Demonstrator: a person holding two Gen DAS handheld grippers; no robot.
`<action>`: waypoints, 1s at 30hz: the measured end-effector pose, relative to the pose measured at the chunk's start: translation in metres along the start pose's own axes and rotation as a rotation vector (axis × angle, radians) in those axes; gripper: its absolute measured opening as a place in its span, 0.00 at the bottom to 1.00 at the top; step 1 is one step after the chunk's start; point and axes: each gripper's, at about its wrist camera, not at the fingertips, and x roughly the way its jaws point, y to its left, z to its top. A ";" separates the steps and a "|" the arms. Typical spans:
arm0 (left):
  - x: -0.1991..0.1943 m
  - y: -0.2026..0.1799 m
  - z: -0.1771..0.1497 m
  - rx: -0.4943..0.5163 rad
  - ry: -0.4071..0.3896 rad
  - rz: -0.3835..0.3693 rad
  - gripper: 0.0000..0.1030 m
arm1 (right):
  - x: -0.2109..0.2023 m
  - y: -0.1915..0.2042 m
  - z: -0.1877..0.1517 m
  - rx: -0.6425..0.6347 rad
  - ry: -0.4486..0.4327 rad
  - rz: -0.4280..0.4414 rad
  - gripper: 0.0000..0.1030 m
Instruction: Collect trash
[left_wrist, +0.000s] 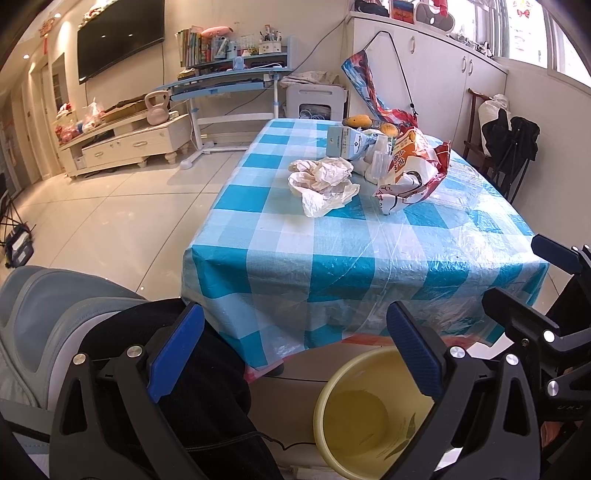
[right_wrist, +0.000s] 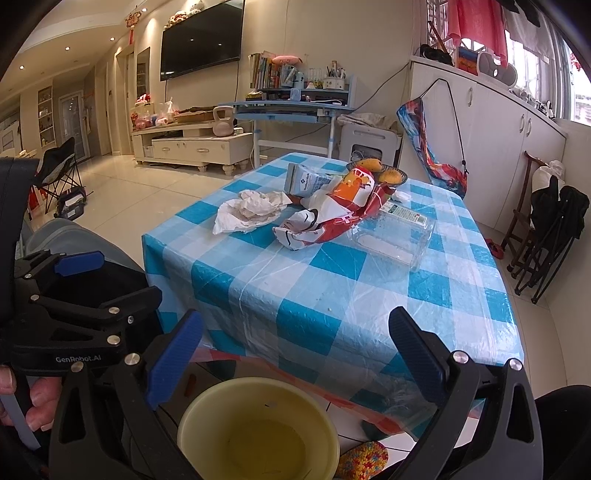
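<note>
Right, nothing collected yet: left tool (left_wrist: 295, 354) and right tool (right_wrist: 295, 358) both gape wide, empty, above the bin (right_wrist: 258, 428). Trash (right_wrist: 251, 214) sits mid-tabletop (right_wrist: 332, 295); next, reach forward.

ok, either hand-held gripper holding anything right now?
Nothing held. Left hand-held gripper and right hand-held gripper are both open and bare, above the yellow bin; the trash is on the table.

Pale glossy floor tiles (right_wrist: 122, 206) run toward a cream wall at twelve o'clock carrying a dark television (right_wrist: 201, 40). Below it sits a white cabinet (right_wrist: 192, 147); a blue desk (right_wrist: 291, 109) stands at one o'clock, bright windows (right_wrist: 554, 59) at two.
</note>
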 end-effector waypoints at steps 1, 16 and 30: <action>0.000 0.001 -0.001 -0.001 0.001 -0.001 0.93 | 0.000 0.000 0.000 0.000 0.000 0.000 0.94; -0.001 0.003 0.000 -0.011 0.024 0.004 0.93 | 0.001 -0.002 -0.002 0.002 0.005 0.001 0.94; 0.002 0.000 0.005 -0.011 0.029 0.004 0.93 | 0.002 -0.002 -0.003 0.002 0.009 0.002 0.94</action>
